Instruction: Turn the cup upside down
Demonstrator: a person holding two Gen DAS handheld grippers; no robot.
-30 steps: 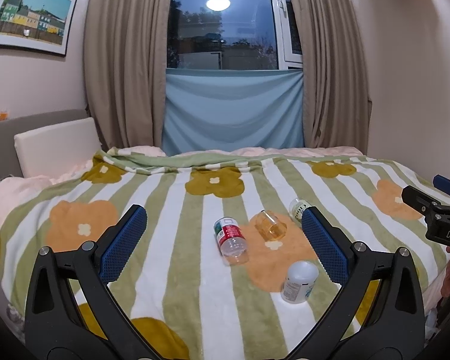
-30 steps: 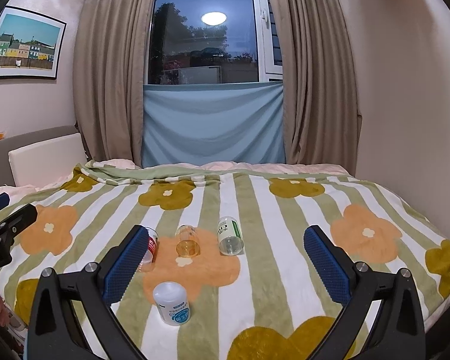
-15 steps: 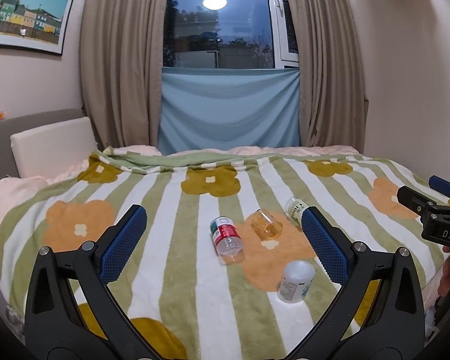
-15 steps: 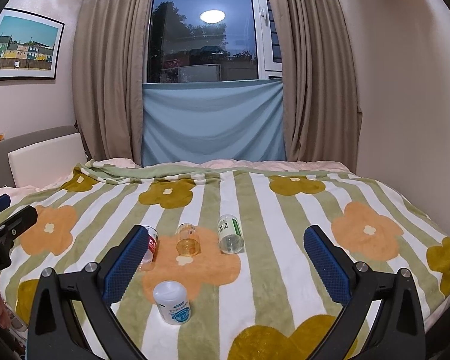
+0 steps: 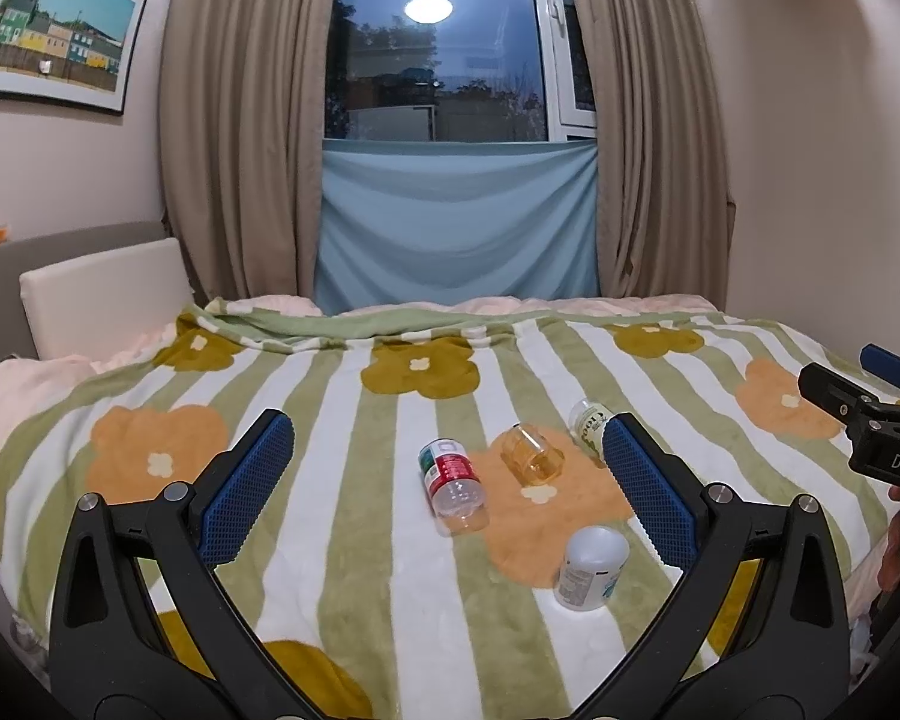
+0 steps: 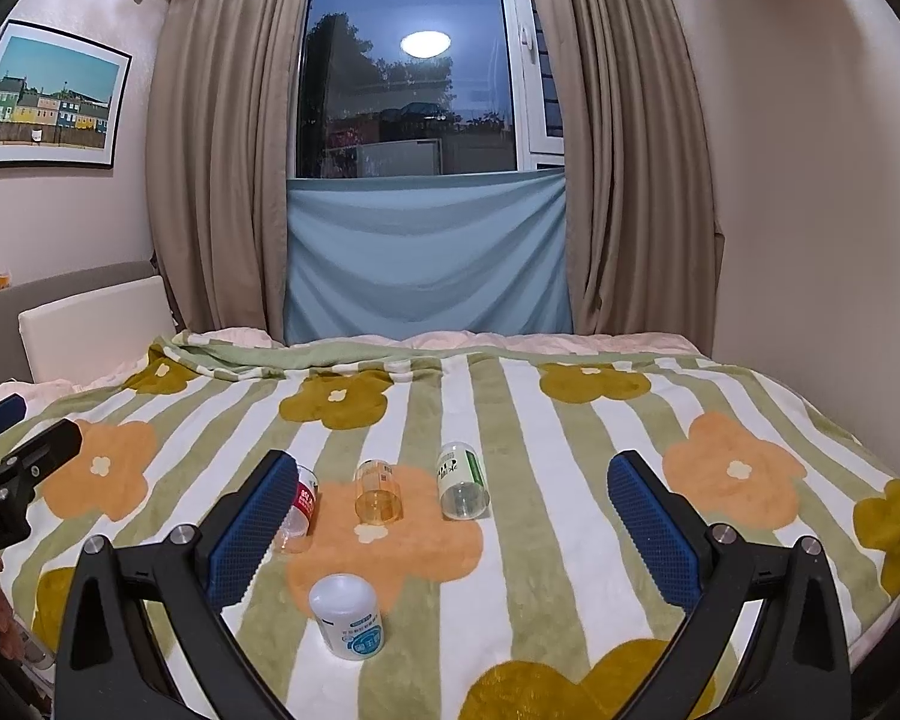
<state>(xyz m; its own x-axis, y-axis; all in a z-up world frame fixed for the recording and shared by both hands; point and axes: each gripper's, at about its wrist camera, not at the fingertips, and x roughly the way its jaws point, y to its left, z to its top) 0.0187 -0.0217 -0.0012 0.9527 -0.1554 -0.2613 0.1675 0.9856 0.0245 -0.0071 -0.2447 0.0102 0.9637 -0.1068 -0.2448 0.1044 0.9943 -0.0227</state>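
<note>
Three cups lie on their sides on the flowered blanket point(image 5: 390, 570): an amber clear cup point(image 5: 531, 457) point(image 6: 379, 492), a red-labelled clear cup point(image 5: 452, 483) point(image 6: 299, 510) and a green-labelled cup point(image 5: 588, 423) point(image 6: 462, 480). In front of them stands a white container point(image 5: 591, 567) point(image 6: 347, 615). My left gripper point(image 5: 445, 427) hangs open above the bed's near edge, short of the cups and holding nothing. Likewise my right gripper point(image 6: 453, 462) is open and empty. Its left finger point(image 6: 252, 522) partly hides the red-labelled cup in the right wrist view.
The bed fills the foreground, with a white pillow point(image 5: 108, 294) and a headboard at the left. Curtains and a window with a blue cloth point(image 5: 456, 228) stand behind it, and a wall closes the right side. Each view catches the other gripper at its edge.
The left wrist view has tilted up slightly and drifted a little. The cups and the white container lie where they were. Both grippers stay open.
</note>
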